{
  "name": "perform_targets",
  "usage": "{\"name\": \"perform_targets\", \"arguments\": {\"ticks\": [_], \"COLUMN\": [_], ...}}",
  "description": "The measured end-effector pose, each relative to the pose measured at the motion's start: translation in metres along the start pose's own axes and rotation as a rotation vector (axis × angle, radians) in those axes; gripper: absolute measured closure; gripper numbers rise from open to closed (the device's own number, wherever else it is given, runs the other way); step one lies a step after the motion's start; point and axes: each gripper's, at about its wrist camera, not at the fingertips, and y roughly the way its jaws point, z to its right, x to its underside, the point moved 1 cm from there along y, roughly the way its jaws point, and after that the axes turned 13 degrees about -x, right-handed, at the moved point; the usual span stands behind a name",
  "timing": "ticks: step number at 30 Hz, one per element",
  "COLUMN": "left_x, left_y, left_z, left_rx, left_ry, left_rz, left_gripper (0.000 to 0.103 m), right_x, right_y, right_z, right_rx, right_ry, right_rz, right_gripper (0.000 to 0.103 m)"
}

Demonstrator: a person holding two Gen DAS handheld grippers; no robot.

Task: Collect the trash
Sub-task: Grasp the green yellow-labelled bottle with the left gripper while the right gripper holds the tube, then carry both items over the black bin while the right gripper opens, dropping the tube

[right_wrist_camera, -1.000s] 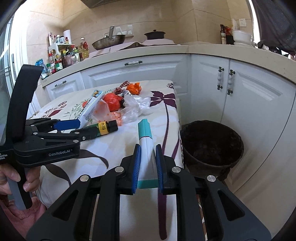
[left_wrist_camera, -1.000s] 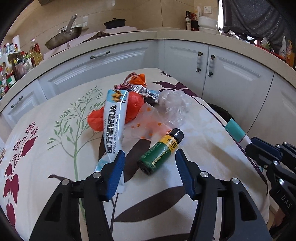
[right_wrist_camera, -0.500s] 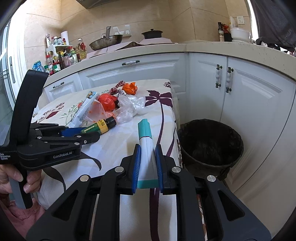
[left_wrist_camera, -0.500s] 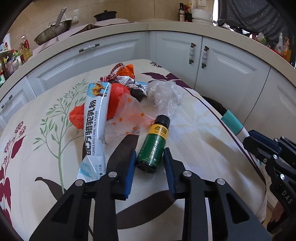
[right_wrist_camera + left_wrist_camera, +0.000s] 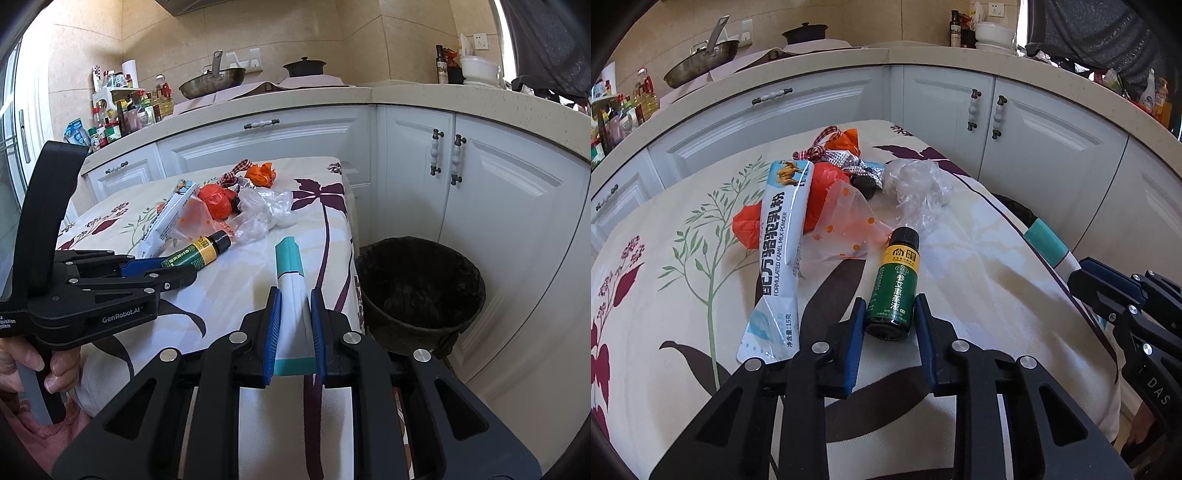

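While the left gripper (image 5: 888, 328) has its blue pads clamped on the base of a small dark green glass bottle (image 5: 894, 288) with a yellow label band and black cap, the bottle lies on its side on the table, cap pointing away from the claw. The right gripper (image 5: 292, 328) is closed on a white-and-teal flat carton-like pack (image 5: 291, 291), which sticks forward between its blue pads above the table's near edge.

Just left of the bottle lies a long blue-and-white milk powder sachet (image 5: 779, 254). Beyond the bottle's cap, a clear plastic bag with orange dots (image 5: 846, 225) touches a crumpled red-orange plastic bag (image 5: 820, 188), the sachet resting across it. Farther back sit a crumpled clear plastic film (image 5: 918, 184), a silver foil wrapper (image 5: 842, 160), a red checked ribbon (image 5: 816, 147) and a small orange crumpled wrapper (image 5: 261, 173).

All of this rests on a table with a cream floral tablecloth (image 5: 979, 266). On the floor beside the table's right edge stands a round black trash bin (image 5: 419, 288), in front of white kitchen cabinets (image 5: 509, 206). A person's hand (image 5: 33, 369) grips the left tool's handle.
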Motion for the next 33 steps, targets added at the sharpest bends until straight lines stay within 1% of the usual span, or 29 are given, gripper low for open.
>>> {"name": "perform_targets", "arguments": {"ticks": [1, 2, 3, 10, 11, 13, 14, 15, 17, 20, 26, 30, 33], "left_x": [0.0, -0.001, -0.001, -0.007, -0.008, -0.009, -0.009, -0.009, -0.009, -0.007, -0.006, -0.006, -0.011], "left_y": [0.0, 0.0, 0.0, 0.004, 0.005, 0.007, 0.007, 0.007, 0.007, 0.004, -0.004, -0.01, -0.019], "left_z": [0.0, -0.002, -0.003, -0.002, -0.001, 0.001, 0.002, 0.004, 0.006, 0.008, 0.005, 0.003, 0.003], "left_rx": [-0.002, 0.005, 0.017, 0.023, 0.022, 0.02, 0.002, -0.007, -0.009, -0.024, -0.05, -0.05, -0.047], "left_ry": [-0.005, -0.022, -0.039, -0.049, -0.046, -0.036, -0.027, -0.015, 0.0, 0.003, -0.015, -0.029, -0.033], "left_rz": [-0.002, -0.007, -0.009, -0.018, -0.018, -0.02, -0.013, -0.008, 0.0, 0.016, 0.048, 0.063, 0.093], "left_gripper": [0.067, 0.051, 0.047, 0.047, 0.047, 0.06, 0.07, 0.074, 0.077, 0.078, 0.078, 0.078, 0.078], "right_x": [0.0, -0.001, 0.0, 0.0, 0.0, 0.0, 0.0, 0.0, 0.0, 0.0, -0.002, -0.005, -0.007], "right_y": [0.0, 0.0, 0.0, -0.001, -0.001, -0.002, -0.003, -0.003, -0.003, -0.005, -0.01, -0.013, -0.017], "right_z": [-0.001, -0.001, -0.001, 0.001, 0.002, 0.004, 0.005, 0.005, 0.007, 0.008, 0.012, 0.015, 0.018], "right_rx": [0.0, -0.001, -0.001, 0.006, 0.008, 0.012, 0.015, 0.016, 0.02, 0.028, 0.051, 0.066, 0.083], "right_ry": [-0.001, -0.001, -0.002, 0.005, 0.007, 0.011, 0.013, 0.014, 0.018, 0.018, 0.024, 0.026, 0.027], "right_rz": [0.0, 0.001, 0.001, 0.004, 0.004, 0.007, 0.008, 0.009, 0.012, 0.019, 0.036, 0.046, 0.056], "right_gripper": [0.087, 0.087, 0.087, 0.087, 0.087, 0.087, 0.087, 0.087, 0.087, 0.087, 0.087, 0.087, 0.087]}}
